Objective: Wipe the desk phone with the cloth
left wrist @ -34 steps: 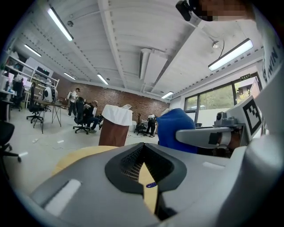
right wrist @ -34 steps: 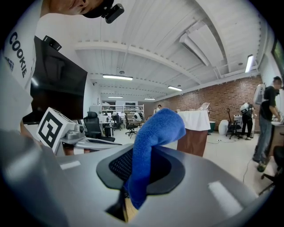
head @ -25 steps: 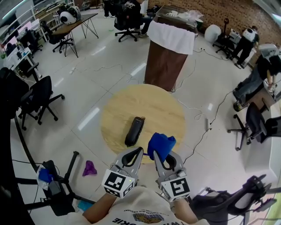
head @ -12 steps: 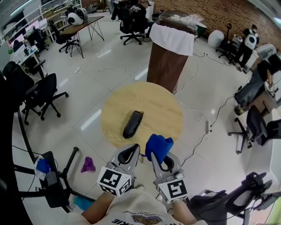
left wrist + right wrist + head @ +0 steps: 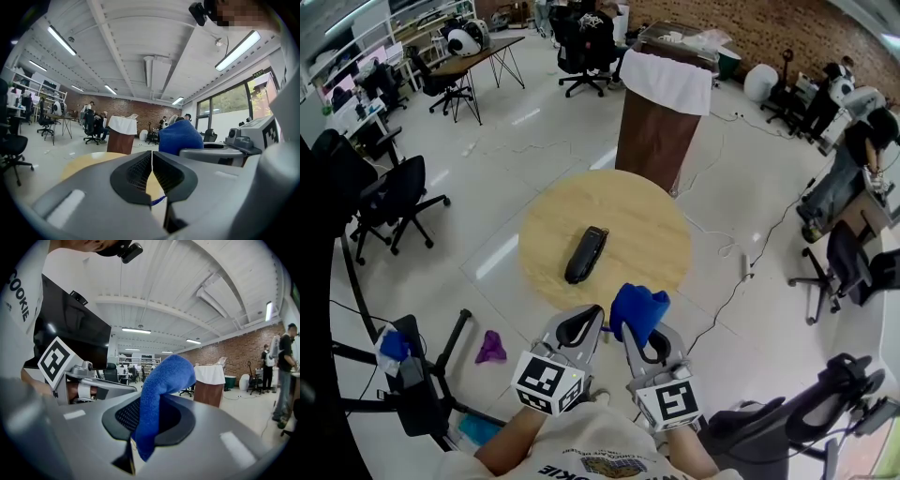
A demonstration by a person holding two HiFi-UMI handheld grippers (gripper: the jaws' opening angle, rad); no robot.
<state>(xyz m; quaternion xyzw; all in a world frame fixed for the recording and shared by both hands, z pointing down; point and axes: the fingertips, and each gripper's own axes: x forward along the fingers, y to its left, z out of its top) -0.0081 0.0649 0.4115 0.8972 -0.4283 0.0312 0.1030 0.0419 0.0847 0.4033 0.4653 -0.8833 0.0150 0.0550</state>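
On the round table [image 5: 647,234] the phone [image 5: 586,255] lies near the middle and nothing touches it. The right gripper [image 5: 635,330] is clamped on the blue cloth [image 5: 638,309], which stands up from its jaws. The left gripper [image 5: 589,319] is closed on nothing. Both hover before the table edge, well apart from the phone, so I judge the wiping is not yet begun

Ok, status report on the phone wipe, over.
Left claw shut, empty. Right claw shut on blue cloth. Phone lying on round table, untouched. Nothing in the way.
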